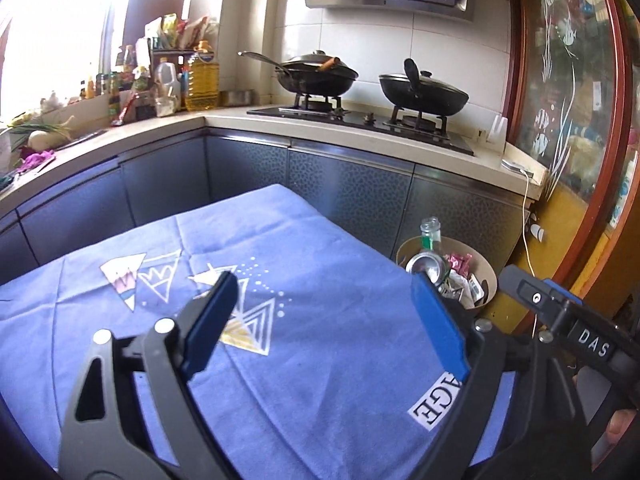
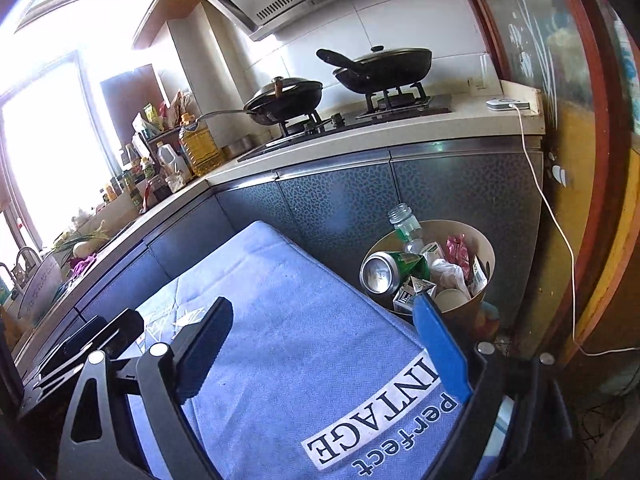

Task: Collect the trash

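A tan round bin stands on the floor past the table's right edge. It holds a green can, a clear glass bottle, a pink wrapper, small cartons and crumpled paper. My left gripper is open and empty above the blue tablecloth. My right gripper is open and empty over the cloth's right edge, its right finger near the bin. Part of the right gripper also shows at the right of the left wrist view.
A kitchen counter runs behind the table with a gas stove and two black pans. Oil bottles and jars crowd the far left corner. A white cable hangs by a red-framed glass door at right.
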`<state>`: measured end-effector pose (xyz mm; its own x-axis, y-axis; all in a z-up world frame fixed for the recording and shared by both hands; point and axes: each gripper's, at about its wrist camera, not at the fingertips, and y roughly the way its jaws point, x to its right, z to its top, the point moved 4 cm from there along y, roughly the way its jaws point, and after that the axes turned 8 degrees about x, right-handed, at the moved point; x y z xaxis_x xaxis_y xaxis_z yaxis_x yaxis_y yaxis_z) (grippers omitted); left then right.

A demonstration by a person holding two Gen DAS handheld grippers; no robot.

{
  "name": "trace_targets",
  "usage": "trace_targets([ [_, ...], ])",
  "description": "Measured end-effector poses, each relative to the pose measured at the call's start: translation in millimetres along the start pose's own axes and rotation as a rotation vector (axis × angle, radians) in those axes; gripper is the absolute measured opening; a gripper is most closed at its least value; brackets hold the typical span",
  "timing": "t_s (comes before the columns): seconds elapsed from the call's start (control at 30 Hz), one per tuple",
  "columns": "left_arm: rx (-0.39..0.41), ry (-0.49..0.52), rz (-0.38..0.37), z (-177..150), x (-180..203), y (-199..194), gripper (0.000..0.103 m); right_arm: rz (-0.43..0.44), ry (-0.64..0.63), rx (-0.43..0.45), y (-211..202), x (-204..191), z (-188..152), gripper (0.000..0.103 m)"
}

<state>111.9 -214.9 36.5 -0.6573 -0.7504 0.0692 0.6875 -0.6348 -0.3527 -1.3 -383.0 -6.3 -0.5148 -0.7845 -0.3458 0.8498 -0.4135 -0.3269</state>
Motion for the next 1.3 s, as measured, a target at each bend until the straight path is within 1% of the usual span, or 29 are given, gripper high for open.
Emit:
trace_targets([
  [0.1,0.003,0.005,0.017,-3,-5,-10,0.089,-0.012,0.023,0.014,-5,-1,-3,0.095],
  [0.2,0.003,0.014,0.035,-5,-8,-18,0.096,-0.015,0.046,-0.004,-7,-1,-5,0.095],
  [0.27,0.005,0.021,0.044,-5,-8,-23,0.097,-0.009,0.046,-0.015,-8,-3,-6,0.095],
  [0.43,0.01,0.017,0.076,-4,-12,-35,0.097,0.015,0.015,-0.016,-13,-13,-10,0.096],
  [0.53,0.01,0.018,0.117,-4,-16,-39,0.097,0.021,0.028,-0.023,-12,-13,-12,0.096],
  [0.73,0.005,0.023,0.17,-5,-20,-45,0.097,0.041,0.039,-0.04,-11,-16,-19,0.096],
  [0.93,-0.013,0.014,0.211,-13,-28,-48,0.097,0.07,0.025,-0.063,-9,-24,-27,0.096],
  [1.13,-0.018,0.009,0.225,-18,-30,-50,0.097,0.071,0.037,-0.063,-9,-24,-29,0.096],
  [1.3,-0.022,0.013,0.207,-19,-27,-48,0.097,0.064,0.05,-0.066,-10,-19,-30,0.096],
])
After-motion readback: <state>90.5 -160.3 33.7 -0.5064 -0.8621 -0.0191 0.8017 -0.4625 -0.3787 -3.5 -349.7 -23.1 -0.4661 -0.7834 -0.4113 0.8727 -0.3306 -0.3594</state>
